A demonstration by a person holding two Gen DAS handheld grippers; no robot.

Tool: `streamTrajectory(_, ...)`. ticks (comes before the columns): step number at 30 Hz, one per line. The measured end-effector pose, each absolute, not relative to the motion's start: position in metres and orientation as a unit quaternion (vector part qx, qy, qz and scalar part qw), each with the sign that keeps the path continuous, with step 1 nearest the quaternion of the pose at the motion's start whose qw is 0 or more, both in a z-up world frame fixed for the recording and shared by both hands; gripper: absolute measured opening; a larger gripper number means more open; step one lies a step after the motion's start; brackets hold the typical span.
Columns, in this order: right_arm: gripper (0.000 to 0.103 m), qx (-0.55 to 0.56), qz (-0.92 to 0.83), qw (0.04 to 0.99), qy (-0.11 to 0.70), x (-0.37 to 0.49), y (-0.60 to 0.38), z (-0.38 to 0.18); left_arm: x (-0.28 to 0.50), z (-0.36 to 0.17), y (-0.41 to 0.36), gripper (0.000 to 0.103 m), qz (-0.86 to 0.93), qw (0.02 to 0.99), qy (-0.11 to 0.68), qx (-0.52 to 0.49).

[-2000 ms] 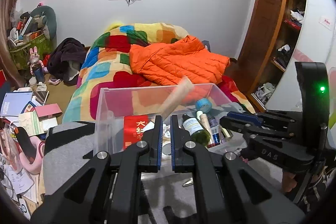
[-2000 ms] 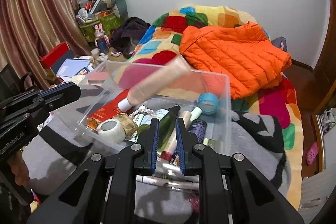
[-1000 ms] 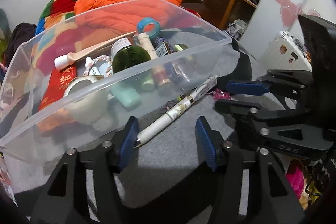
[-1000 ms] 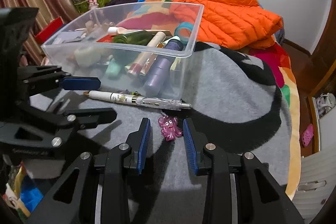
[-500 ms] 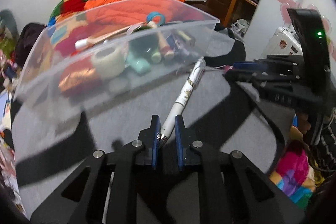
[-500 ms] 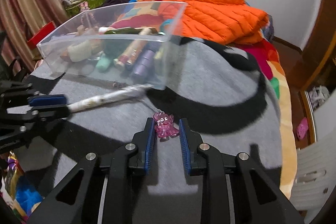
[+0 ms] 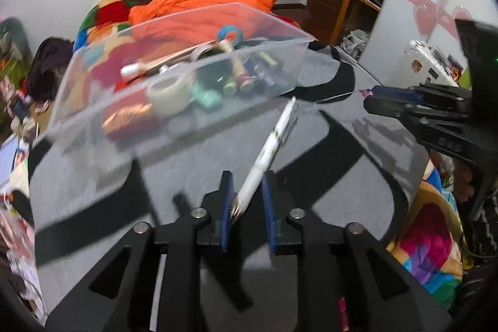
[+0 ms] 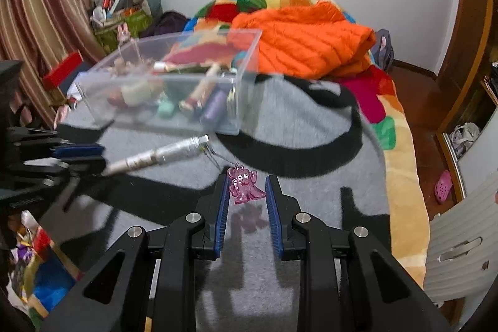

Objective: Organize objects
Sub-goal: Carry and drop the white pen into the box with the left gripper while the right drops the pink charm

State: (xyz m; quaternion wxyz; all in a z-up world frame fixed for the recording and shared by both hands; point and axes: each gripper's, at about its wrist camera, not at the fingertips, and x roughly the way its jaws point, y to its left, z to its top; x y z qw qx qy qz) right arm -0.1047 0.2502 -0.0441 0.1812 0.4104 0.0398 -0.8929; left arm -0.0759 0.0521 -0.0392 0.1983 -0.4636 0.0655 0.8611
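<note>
A white pen (image 7: 270, 145) slants up between the left claw (image 7: 247, 201) jaws, which are opening around its tip. Its chain runs to a pink charm (image 8: 244, 185) clamped in the right claw (image 8: 246, 198). Both hang over the grey blanket (image 8: 311, 129), near the clear bin (image 7: 174, 89) of toiletries

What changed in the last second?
The pen lay on the grey blanket beside the clear bin; the left tool took its tip and raised it, and its jaws are now opening with the pen still between them. The right tool closed around the pink charm, chained to the pen, and lifted it. Bin and contents unchanged.
</note>
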Motion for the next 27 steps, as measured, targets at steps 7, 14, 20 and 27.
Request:
streamTrajectory(7,0.021,0.382,-0.906,0.181,0.026,-0.098,0.259,-0.021,-0.103,-0.062,0.094,0.044,0.833,0.243,0.119,-0.483)
streamTrajectory(14,0.021,0.367,-0.911,0.185,0.022,-0.094,0.263,-0.01,-0.115,-0.063,0.093,0.017,0.836,0.243,0.1,-0.481)
streamTrajectory(20,0.021,0.375,-0.906,0.194,0.017,-0.098,0.255,-0.016,-0.101,-0.048,0.079,0.01,0.855,0.222,0.08,-0.463)
streamTrajectory(27,0.021,0.363,-0.907,0.212,0.002,-0.102,0.243,-0.007,-0.075,-0.011,0.062,0.01,0.882,0.214,0.055,-0.416)
